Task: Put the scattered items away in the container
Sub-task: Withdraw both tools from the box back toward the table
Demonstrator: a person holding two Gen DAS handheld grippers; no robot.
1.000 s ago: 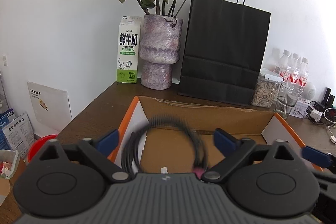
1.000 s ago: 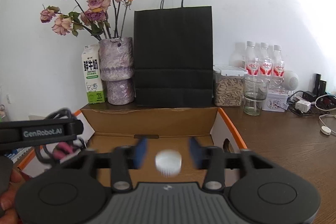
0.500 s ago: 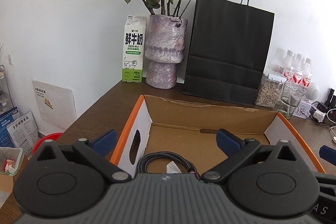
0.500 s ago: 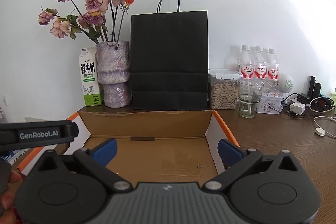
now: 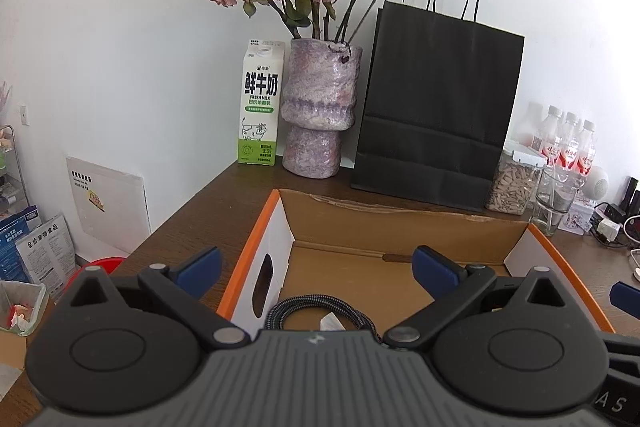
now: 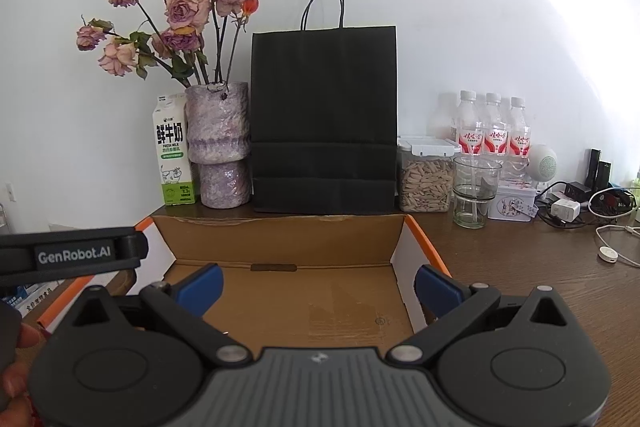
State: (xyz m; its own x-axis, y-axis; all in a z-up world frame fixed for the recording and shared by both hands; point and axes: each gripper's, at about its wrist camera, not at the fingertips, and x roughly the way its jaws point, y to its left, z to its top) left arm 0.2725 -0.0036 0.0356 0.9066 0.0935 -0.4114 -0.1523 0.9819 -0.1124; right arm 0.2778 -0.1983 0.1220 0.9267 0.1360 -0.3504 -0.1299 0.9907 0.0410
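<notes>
Hovering over the near end of the cardboard box [image 5: 400, 231] with the left gripper [image 5: 316, 267] spread wide and empty, no pad touching anything. Much the same at the right gripper [image 6: 319, 287]: just been opening, now at full spread, nothing between the blue pads, only bare brown box floor ahead. Inside the box, at its near-left corner beside the oval handle hole: a coiled braided cable [image 5: 304, 307], lying flat on the floor and partly hidden under the gripper body, with a small white scrap [image 5: 332, 321] inside the coil, too hidden to name. So at least one item judged as tidied away and let go; no telling what else rests at the near end of the box, hidden as it is by both gripper bodies. Rest of the box floor, towards its far wall, bare in both views. Outside the box, on the tabletop [image 6: 520, 287] to its right: a white charger plug [image 6: 566, 209] and a small white puck on a cord [image 6: 608, 253], well apart from the box wall; hard to say whether these count as scattered items or simply belong there. Behind the box, a milk carton [image 5: 259, 107], a vase of dried roses [image 5: 318, 111] and a black paper bag [image 5: 436, 107], upright against the wall and probably not part of the job. Likely next: looking for anything loose left to carry over, or finishing.
</notes>
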